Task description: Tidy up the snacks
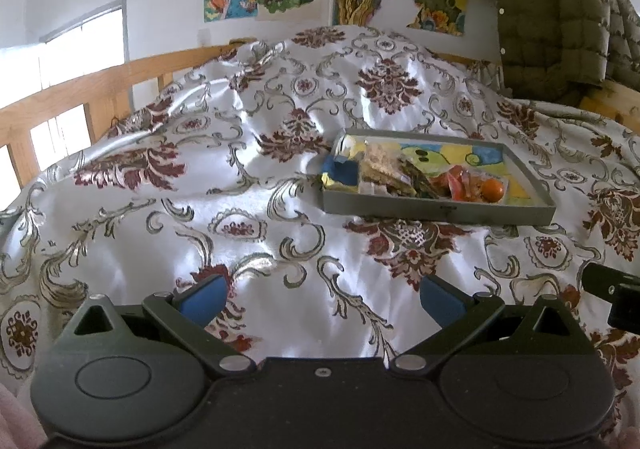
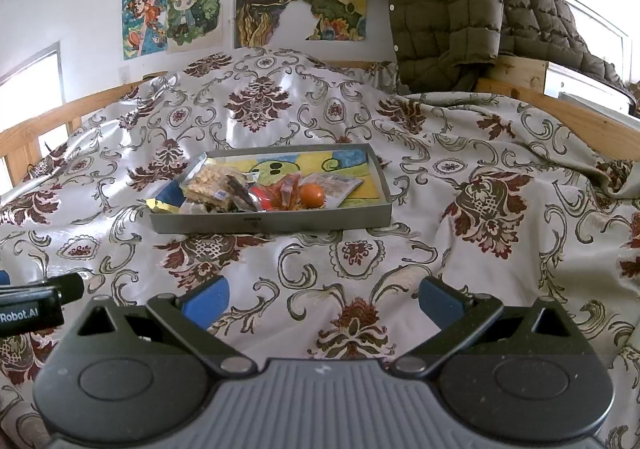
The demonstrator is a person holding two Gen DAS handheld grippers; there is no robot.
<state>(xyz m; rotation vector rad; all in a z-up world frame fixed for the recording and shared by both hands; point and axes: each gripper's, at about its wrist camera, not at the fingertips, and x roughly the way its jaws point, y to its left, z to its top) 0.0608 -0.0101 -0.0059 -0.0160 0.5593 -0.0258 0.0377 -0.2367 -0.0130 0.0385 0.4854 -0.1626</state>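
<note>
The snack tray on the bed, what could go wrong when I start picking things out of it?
1. The tray sits on a soft, wrinkled bedspread, so pressing down could tip it.
2. The orange fruit is round and may roll off.
3. The snack packets overlap at the left end, one poking over the rim; the open right gripper might drag a neighbour out.

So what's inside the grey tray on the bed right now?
The grey tray holds a blue packet, a clear bag of pale crackers, red-orange wrappers, an orange fruit and a flat sachet. Its painted liner is partly covered, so anything beneath stays hidden.
</note>
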